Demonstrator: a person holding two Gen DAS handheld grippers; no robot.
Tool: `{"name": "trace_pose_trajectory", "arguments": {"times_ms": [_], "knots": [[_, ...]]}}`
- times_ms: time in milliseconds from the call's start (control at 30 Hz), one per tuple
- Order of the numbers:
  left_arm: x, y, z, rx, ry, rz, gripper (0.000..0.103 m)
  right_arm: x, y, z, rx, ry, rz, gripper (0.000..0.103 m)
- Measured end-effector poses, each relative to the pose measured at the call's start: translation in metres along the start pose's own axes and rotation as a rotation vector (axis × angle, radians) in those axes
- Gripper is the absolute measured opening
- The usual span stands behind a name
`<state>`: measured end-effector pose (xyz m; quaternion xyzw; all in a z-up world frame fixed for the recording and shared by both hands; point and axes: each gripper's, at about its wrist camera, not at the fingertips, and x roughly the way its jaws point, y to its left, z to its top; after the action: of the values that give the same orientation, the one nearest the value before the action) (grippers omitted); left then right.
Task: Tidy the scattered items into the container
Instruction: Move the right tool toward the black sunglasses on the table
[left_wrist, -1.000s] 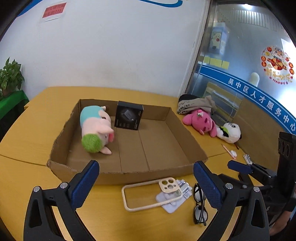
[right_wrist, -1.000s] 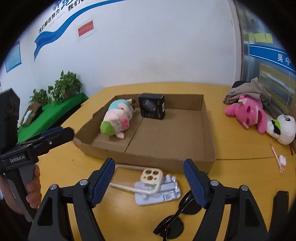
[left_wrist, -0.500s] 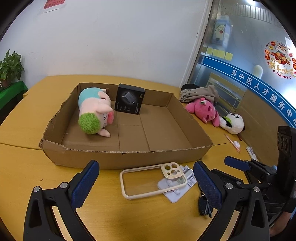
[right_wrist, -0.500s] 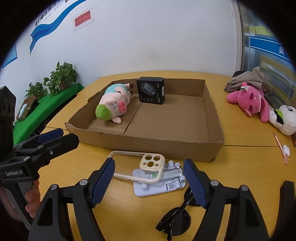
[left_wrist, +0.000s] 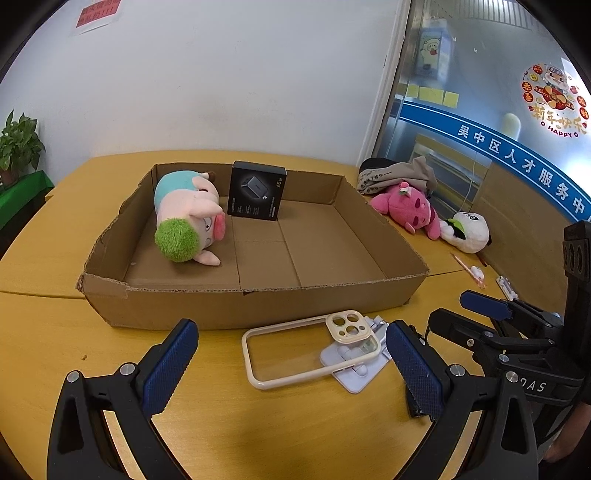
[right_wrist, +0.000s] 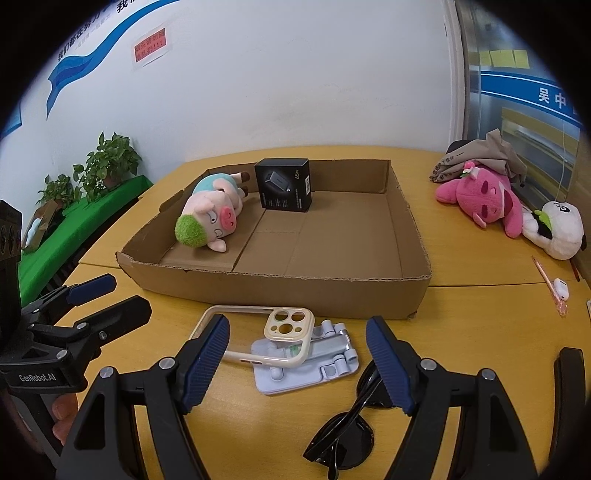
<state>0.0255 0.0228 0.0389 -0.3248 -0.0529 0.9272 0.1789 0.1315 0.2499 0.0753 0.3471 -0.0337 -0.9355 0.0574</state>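
We get bright, even indoor light and soft shadows here, everything pretty sharp, but the fisheye bends the edges hard and leaves black vignette corners in both views.

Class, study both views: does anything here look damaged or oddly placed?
Yes. The cardboard box has a ragged, torn rim at its near left corner, and the phone case lies askew, half propped on the white stand.

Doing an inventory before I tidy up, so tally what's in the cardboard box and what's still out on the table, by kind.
Plush toys: 3, pig in the box, pink one and panda out
Charger box: 1, in
Phone case: 1, out
Phone stand: 1, out
Sunglasses: 1, out
Pen: 1, out
Total: 8
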Motion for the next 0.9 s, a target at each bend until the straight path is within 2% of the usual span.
{"name": "trace_pose_trajectory", "arguments": {"times_ms": [300,400,533,733,900], "knots": [[0.004,-0.001,-0.003,0.005,0.001,0.001,0.103,0.004,0.000,-0.002,-0.004,-0.002,0.014,0.076],[0.011,-0.004,-0.009,0.006,0.032,-0.020,0.103,0.010,-0.004,-0.012,-0.007,0.038,0.055,0.076],[0.023,-0.011,-0.018,0.023,0.076,-0.050,0.103,0.020,-0.026,-0.033,0.059,0.119,0.054,0.076],[0.043,-0.030,-0.031,0.038,0.162,-0.159,0.103,0.031,-0.065,-0.064,0.186,0.218,0.040,0.076],[0.056,-0.050,-0.046,0.063,0.240,-0.249,0.103,0.042,-0.080,-0.071,0.238,0.259,0.034,0.076]]}}
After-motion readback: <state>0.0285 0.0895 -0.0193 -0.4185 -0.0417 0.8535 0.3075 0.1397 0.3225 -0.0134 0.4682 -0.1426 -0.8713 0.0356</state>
